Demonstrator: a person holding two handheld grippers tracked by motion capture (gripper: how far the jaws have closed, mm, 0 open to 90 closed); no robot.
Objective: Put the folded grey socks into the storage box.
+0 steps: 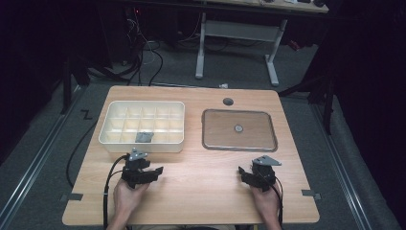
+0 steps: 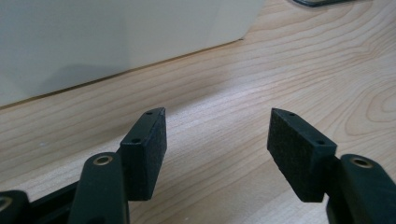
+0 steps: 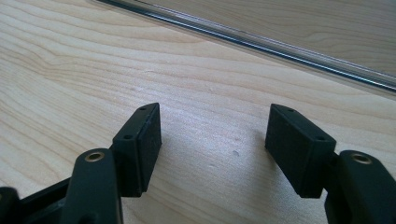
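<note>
**Small round piece sits ahead of the right gripper; grey piece already in the box near the left**

Both grippers rest low over the light wooden tabletop (image 1: 191, 191), near its front edge, both empty. Left gripper (image 1: 152, 173): jaws spread, nothing between them, only bare wood in the left gripper view (image 2: 217, 149). Right gripper (image 1: 245, 173): jaws also spread wide, nothing pinched, bare wood between them in the right gripper view (image 3: 212, 144).

Landmark: the clear shallow rectangular tray with dark rim (image 1: 208, 143). A small round grey disc-like piece (image 1: 238, 128) lies at the tray's centre, too small to tell what it is. It lies straight ahead of the right gripper, slightly toward the left side, past the tray's near rim. That rim shows as a dark line just beyond the jaws in the right gripper view (image 3: 261, 44). The right gripper is clearly the nearer one; the left is well apart from the tray.

Left of the tray stands a cream plastic divided organiser box (image 1: 110, 139). A small grey lump (image 1: 143, 137) sits in a front-row compartment, just ahead of the left gripper. The box's near wall is close in the left gripper view (image 2: 116, 42).

Judgement: the next reach likely belongs to the right gripper, forward over the near rim and down on the disc. The piece looks round, so no long axis to line up with; jaw angle hardly matters. It looks flat, so a low pinch is needed.
</note>
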